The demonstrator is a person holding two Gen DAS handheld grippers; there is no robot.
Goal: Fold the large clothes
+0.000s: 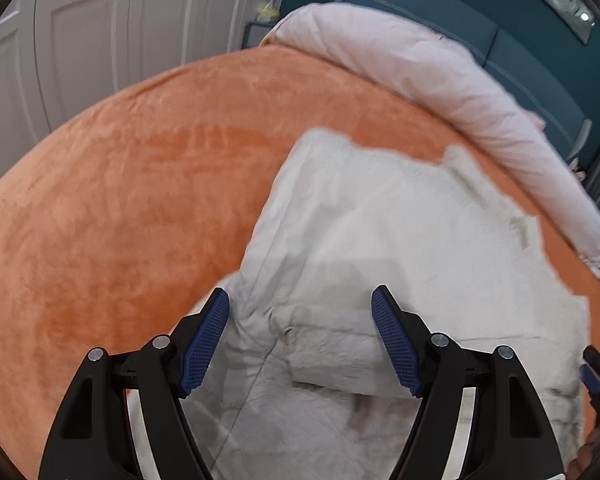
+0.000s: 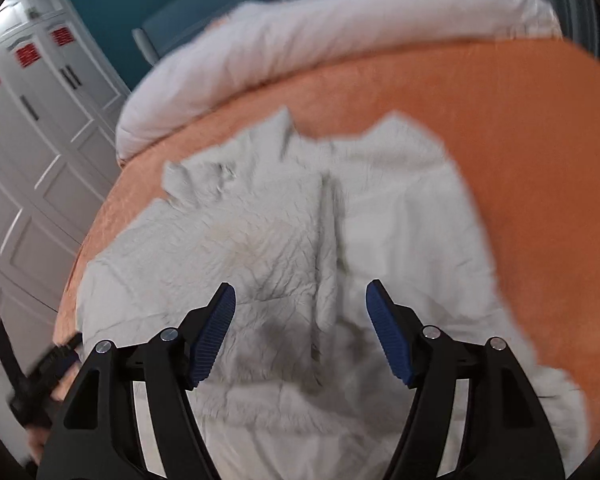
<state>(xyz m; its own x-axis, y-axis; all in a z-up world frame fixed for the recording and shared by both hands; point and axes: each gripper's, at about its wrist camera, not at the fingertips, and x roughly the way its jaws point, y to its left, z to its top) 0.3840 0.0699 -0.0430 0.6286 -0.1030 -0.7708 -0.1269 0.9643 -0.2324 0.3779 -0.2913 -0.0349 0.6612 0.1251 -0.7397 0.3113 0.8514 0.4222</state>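
A large pale grey-white garment (image 1: 380, 240) lies spread and wrinkled on an orange bed cover (image 1: 120, 200). It also shows in the right wrist view (image 2: 280, 232) on the same cover (image 2: 540, 140). My left gripper (image 1: 300, 300) is open and empty, hovering just above the garment near a seam and fold. My right gripper (image 2: 300, 296) is open and empty above the garment's wrinkled middle. The other gripper shows at the right edge of the left wrist view (image 1: 598, 376) and at the lower left of the right wrist view (image 2: 40, 376).
A rolled white duvet (image 1: 440, 80) lies along the far edge of the bed, also in the right wrist view (image 2: 300, 40). White wardrobe doors (image 1: 100, 20) stand beside the bed. A teal headboard wall (image 1: 500, 20) is behind.
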